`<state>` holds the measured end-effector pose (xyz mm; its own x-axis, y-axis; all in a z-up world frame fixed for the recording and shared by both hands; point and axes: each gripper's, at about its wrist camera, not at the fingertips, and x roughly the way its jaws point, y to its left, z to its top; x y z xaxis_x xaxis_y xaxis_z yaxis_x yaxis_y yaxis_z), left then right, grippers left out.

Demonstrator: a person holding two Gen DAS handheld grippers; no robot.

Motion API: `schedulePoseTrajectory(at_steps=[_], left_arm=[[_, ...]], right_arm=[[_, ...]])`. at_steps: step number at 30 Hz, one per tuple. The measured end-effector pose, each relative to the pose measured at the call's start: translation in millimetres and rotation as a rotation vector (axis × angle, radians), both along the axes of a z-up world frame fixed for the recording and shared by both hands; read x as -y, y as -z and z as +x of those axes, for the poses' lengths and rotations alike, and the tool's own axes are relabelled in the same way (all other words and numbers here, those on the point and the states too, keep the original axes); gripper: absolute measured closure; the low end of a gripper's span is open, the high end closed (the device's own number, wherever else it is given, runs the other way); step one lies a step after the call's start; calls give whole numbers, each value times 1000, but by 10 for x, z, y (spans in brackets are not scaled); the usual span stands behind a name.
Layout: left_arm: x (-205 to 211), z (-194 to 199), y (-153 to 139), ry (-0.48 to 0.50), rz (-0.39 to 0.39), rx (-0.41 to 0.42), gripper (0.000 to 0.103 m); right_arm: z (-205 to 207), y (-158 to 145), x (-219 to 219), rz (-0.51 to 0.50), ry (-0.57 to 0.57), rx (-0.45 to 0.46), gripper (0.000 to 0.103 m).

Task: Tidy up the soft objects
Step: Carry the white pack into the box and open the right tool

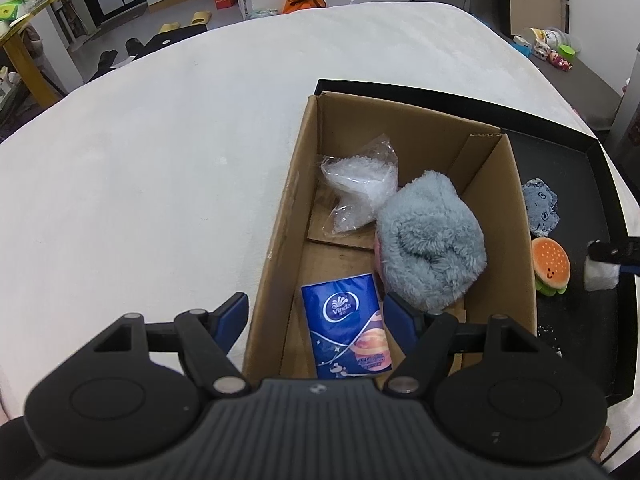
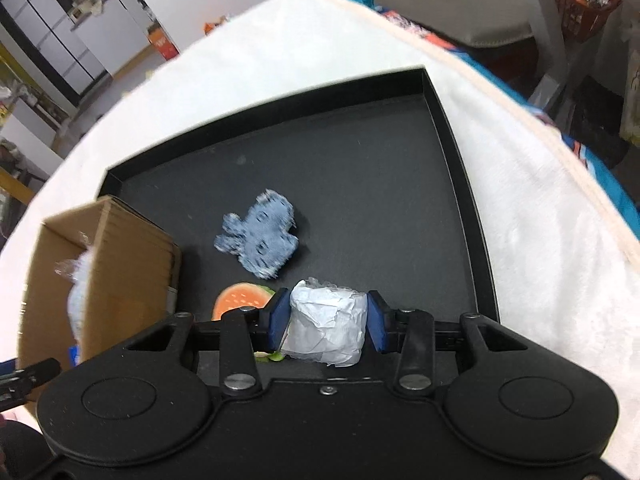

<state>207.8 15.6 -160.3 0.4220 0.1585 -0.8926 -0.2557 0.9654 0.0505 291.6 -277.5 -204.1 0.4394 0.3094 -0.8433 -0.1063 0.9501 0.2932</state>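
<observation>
pinching a crumpled white paper roll (image 2: 326, 326), right gripper (image 2: 328, 322) jaws grip; left gripper (image 1: 316, 312) gapes.

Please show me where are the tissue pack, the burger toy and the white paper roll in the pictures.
tissue pack (image 1: 347, 326): left wrist view, middle of its blue front.
burger toy (image 1: 551, 268): left wrist view, orange bun top.
white paper roll (image 2: 328, 326): right wrist view, crumpled front, between the blue pads.

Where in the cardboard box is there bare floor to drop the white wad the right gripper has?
Cardboard box: bare floor between the plastic bag, blue tissue pack and left wall. Crowded on the right, where the grey plush fills it. The right gripper holds the white wad.
</observation>
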Motion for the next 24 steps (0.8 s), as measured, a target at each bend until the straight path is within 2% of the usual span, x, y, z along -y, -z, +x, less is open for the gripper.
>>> schedulePoseTrajectory(at_steps=[11,24], left_arm=[[-63,-75,-45,-20,10,7,30],[-127,-126,-53,-13,3,40,30]], right_arm=[[-108,-227,-27,24,-5,56,63],[-212,-527,-241,101,-23,144,62]])
